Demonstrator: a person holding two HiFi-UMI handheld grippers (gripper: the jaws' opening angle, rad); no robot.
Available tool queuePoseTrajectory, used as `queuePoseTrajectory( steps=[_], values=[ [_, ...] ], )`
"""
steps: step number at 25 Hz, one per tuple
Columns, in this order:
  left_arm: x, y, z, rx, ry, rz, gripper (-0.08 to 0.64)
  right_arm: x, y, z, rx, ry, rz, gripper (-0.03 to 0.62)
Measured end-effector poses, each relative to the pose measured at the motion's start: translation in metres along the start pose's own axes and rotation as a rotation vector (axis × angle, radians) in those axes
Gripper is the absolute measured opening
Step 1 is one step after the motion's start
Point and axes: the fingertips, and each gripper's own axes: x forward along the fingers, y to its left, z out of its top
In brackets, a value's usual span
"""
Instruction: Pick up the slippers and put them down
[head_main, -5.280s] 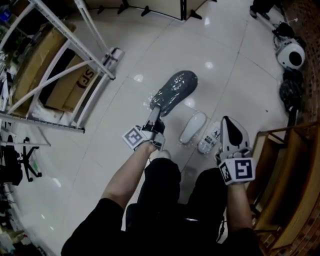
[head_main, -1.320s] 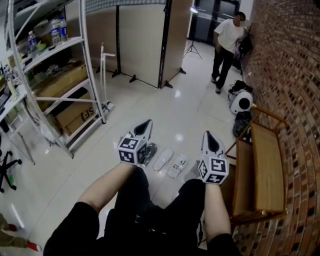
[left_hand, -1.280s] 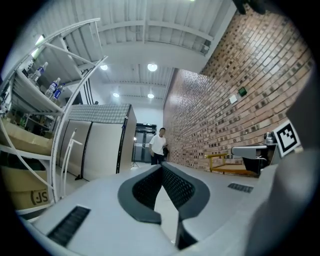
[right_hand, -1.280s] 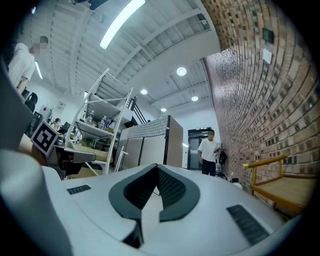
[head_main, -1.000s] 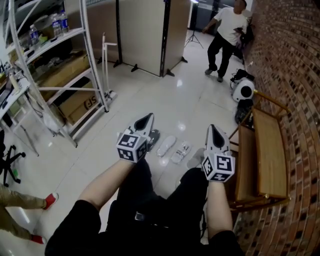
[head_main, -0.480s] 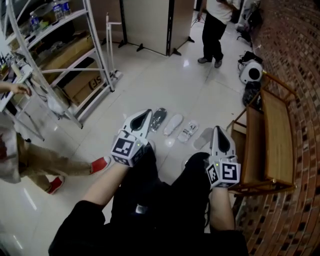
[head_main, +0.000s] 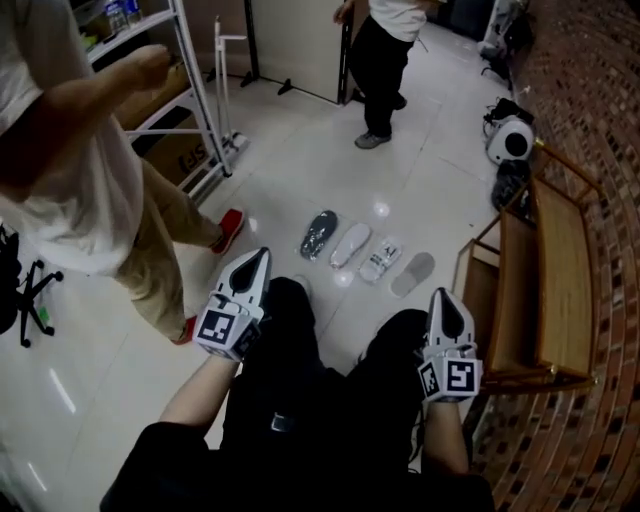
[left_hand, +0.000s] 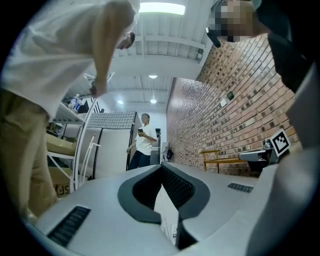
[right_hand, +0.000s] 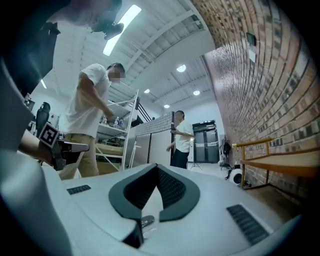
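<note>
Pale tiled floor (head_main: 300, 170), bystander in beige trousers (head_main: 70, 150) at left, wooden bench (head_main: 563, 270) by brick wall, left gripper (head_main: 255, 262) and right gripper (head_main: 443, 300) over the holder's knees, both clamped tip to tip and empty, four slippers (head_main: 350, 244) in a row on the floor just ahead.

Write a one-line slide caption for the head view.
Four slippers lie in a row on the tiled floor beyond the shut, empty left claw and right claw; a bystander stands at left.
</note>
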Motion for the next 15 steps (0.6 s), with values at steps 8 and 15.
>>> queuePoseTrajectory(
  steps=[8, 15],
  values=[
    [0.005, -0.012, -0.004, -0.003, 0.005, -0.022, 0.000, -0.007, -0.004, 0.002, 0.020, -0.021, 0.008, 0.008],
    [0.007, -0.018, 0.000, 0.031, 0.003, -0.041, 0.000, -0.008, -0.004, -0.007, 0.056, 0.003, -0.022, 0.006]
  ],
)
